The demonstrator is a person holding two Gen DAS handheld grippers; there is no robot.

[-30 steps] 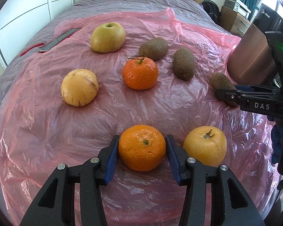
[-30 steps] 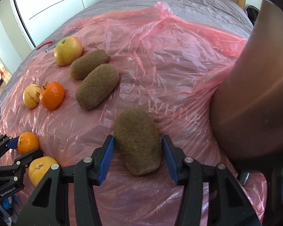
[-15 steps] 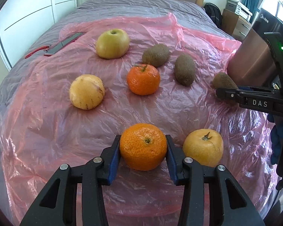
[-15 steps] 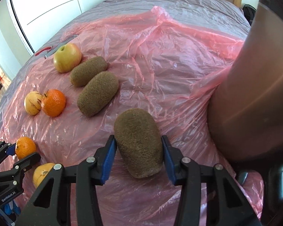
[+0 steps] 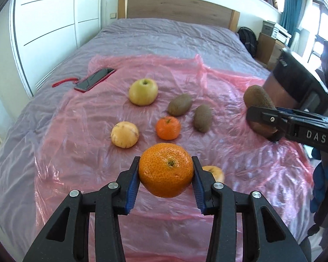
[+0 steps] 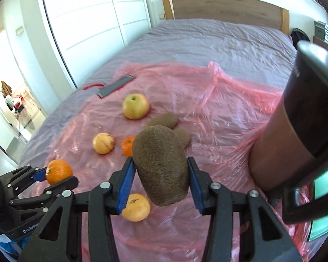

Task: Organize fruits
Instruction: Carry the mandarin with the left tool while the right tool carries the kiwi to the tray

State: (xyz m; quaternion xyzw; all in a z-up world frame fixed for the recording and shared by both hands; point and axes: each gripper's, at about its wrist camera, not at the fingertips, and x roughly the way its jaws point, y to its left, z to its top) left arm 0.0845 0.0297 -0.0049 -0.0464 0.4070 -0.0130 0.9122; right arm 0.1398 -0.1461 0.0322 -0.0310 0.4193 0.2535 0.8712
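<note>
My left gripper (image 5: 166, 170) is clamped on a round, pebbled orange mandarin (image 5: 166, 169), blue pads pressing both its sides, and the fruit hangs clear of the crinkled pink plastic sheet (image 5: 81, 152) below. My right gripper (image 6: 160, 170) is squeezed onto a large fuzzy brown kiwi (image 6: 160, 166), also held off the sheet; in the left view that kiwi (image 5: 259, 100) shows off to the right, pinched in black jaws.

Just behind my left fingertips, to the right, a yellow-orange round fruit with a stem (image 5: 214, 171) lies on the sheet; in the right view it sits under the left finger. Ahead of the left gripper lie a smaller orange mandarin (image 5: 168, 127), a pale yellow speckled round fruit (image 5: 124, 134) to its left and two small brown kiwis (image 5: 179, 107) (image 5: 203, 118) beyond to the right. Farther out rests a yellow-green apple (image 5: 143, 91), and past it to the left a dark phone in a red case (image 5: 95, 79) at the sheet's edge. A tall brown-and-black cylindrical appliance (image 6: 295, 120) stands to the right of my right gripper. Everything lies on a bed with a grey cover (image 5: 164, 35).
</note>
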